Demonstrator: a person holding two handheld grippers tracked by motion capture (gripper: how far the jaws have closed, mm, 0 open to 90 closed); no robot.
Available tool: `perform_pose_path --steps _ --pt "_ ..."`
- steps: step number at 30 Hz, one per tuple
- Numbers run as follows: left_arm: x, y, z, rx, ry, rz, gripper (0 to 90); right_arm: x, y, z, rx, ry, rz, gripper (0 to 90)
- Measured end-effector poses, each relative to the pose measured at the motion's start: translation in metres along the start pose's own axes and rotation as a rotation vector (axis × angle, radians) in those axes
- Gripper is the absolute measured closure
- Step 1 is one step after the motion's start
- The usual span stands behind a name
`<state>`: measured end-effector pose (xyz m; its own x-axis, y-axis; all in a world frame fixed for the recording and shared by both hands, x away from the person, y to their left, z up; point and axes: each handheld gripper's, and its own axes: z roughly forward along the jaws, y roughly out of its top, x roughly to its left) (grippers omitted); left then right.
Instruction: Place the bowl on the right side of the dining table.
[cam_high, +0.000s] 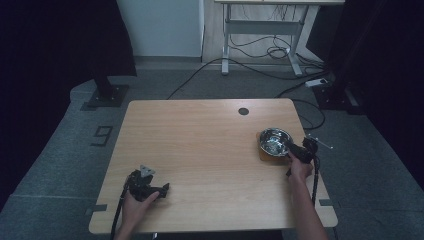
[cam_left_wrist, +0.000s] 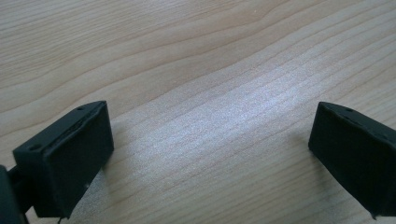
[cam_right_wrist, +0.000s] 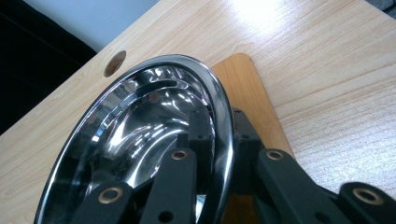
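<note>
Both matte black two-jaw grippers, left (cam_high: 161, 190) and right (cam_high: 289, 145), trail black cables. The left carries a grey three-cornered plate (cam_high: 146, 171); the right's linkages show brass-ringed pivot holes (cam_right_wrist: 179, 154).

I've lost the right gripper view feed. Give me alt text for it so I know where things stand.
The right hand-held gripper is clamped on the rim of a shiny steel bowl, one jaw inside and one outside. The bowl sits on a small wooden board on the pale wooden table.
</note>
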<state>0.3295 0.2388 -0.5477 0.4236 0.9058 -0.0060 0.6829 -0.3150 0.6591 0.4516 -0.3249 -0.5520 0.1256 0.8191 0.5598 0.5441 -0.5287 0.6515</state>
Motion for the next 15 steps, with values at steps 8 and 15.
perform_pose_path --steps 8,15 --pt "0.000 0.000 0.000 0.000 0.000 0.000 0.0 0.000 0.000 -0.001 0.004 -0.015 -0.031 71.6" --pt "0.000 0.000 0.000 0.000 0.000 0.000 0.0 0.002 -0.008 -0.013 0.010 0.005 -0.106 48.9"
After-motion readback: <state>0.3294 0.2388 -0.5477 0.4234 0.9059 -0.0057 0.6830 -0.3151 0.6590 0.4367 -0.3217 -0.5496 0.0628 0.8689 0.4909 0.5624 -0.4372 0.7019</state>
